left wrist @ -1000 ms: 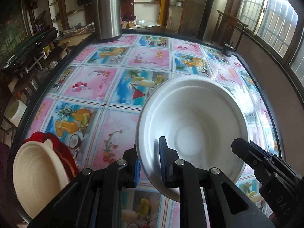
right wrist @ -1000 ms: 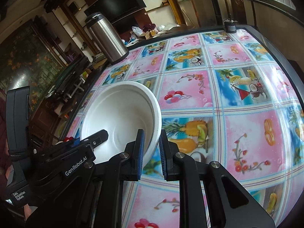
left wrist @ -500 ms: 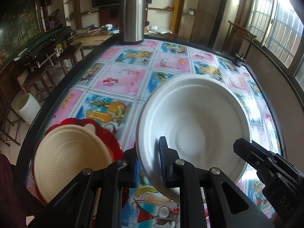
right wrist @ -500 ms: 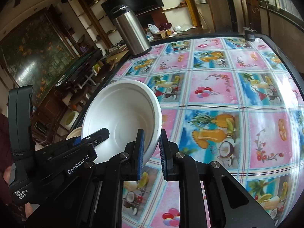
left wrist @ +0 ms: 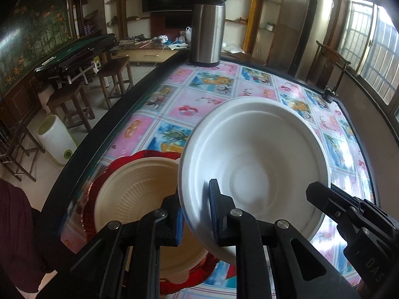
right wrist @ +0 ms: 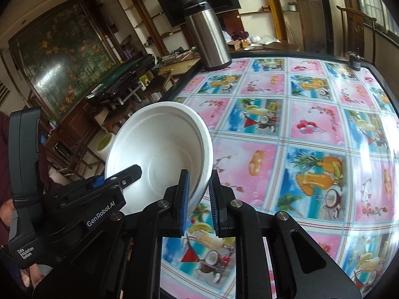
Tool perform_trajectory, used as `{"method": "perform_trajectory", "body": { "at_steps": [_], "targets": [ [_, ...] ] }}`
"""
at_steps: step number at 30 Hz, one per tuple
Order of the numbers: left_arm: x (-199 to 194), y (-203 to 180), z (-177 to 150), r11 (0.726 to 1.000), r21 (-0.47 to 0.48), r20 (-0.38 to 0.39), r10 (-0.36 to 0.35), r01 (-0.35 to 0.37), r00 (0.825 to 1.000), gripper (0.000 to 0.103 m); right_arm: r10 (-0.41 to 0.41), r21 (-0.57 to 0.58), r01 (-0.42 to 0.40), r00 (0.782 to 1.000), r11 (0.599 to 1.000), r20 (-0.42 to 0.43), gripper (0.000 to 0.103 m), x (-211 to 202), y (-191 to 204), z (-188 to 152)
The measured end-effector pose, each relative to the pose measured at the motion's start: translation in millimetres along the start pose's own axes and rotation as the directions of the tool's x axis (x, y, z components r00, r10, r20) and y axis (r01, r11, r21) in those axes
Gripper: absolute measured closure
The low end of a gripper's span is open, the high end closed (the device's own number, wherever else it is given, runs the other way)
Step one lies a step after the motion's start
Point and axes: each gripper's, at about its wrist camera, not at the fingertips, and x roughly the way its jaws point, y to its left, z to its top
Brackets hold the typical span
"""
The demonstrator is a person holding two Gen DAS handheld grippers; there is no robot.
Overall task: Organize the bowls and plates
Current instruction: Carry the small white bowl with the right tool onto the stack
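Note:
A white foam bowl (left wrist: 254, 164) hangs above the patterned table, tilted, with a gripper on each side of it. My left gripper (left wrist: 197, 214) is shut on its left rim. My right gripper (right wrist: 199, 199) is shut on the opposite rim of the same bowl (right wrist: 159, 144). In the left wrist view, a ribbed cream bowl (left wrist: 134, 196) sits on a red scalloped plate (left wrist: 147, 154) at the table's near left edge. The white bowl's left rim overlaps the cream bowl there. The cream bowl's near part is hidden behind my left gripper's fingers.
A tall steel thermos (left wrist: 206, 30) stands at the table's far edge. A small dark object (left wrist: 330, 94) sits at the far right corner. Beyond the left edge are wooden stools (left wrist: 72, 104) and a white bin (left wrist: 57, 142). A person's dark red sleeve (left wrist: 15, 224) is at the lower left.
Both grippers have carried the white bowl to the left across the table. The cream bowl on the red plate has come from the view's corner to just beside and under the bowl's left rim.

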Motion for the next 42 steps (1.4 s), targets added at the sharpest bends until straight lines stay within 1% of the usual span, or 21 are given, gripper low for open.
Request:
{"method": "perform_trajectory", "body": {
  "at_steps": [13,18,21,26,34,37,42],
  "targets": [
    [-6.2,51.6,-11.4,0.997,-0.054,0.000,0.054,-0.054,0.999,0.087,0.029,-0.079,-0.034,0.998,0.996,-0.063,0.088,32.4,50.7,-5.3],
    [-0.8,72.9,-14.7,0.994,-0.087,-0.028,0.067,-0.069,0.997,0.087,0.045,-0.105,-0.055,0.994,0.993,-0.097,0.088,47.5,67.7,-10.0],
    [5.5,77.0,-18.3,0.993,-0.088,-0.046,0.070,-0.074,0.996,0.087,0.025,-0.123,-0.039,0.993,0.992,-0.114,0.087,54.0,73.9,-13.9],
    [11.9,81.1,-25.5,0.994,-0.085,-0.070,0.060,-0.066,0.996,0.086,0.025,-0.123,-0.042,0.990,0.992,-0.140,0.087,58.0,73.4,-19.4],
    [17.2,78.6,-33.7,0.994,-0.058,-0.075,0.084,-0.088,0.994,0.086,0.001,-0.126,-0.023,0.985,0.992,-0.170,0.087,66.2,70.2,-27.1],
    [16.7,76.8,-35.5,0.993,-0.044,-0.060,0.105,-0.107,0.993,0.086,-0.005,-0.127,-0.018,0.984,0.992,-0.179,0.087,69.8,69.1,-29.1],
    [16.4,75.5,-36.7,0.992,-0.032,-0.048,0.118,-0.119,0.992,0.086,-0.015,-0.134,-0.011,0.982,0.991,-0.186,0.087,71.9,69.8,-30.1]
  ]
}}
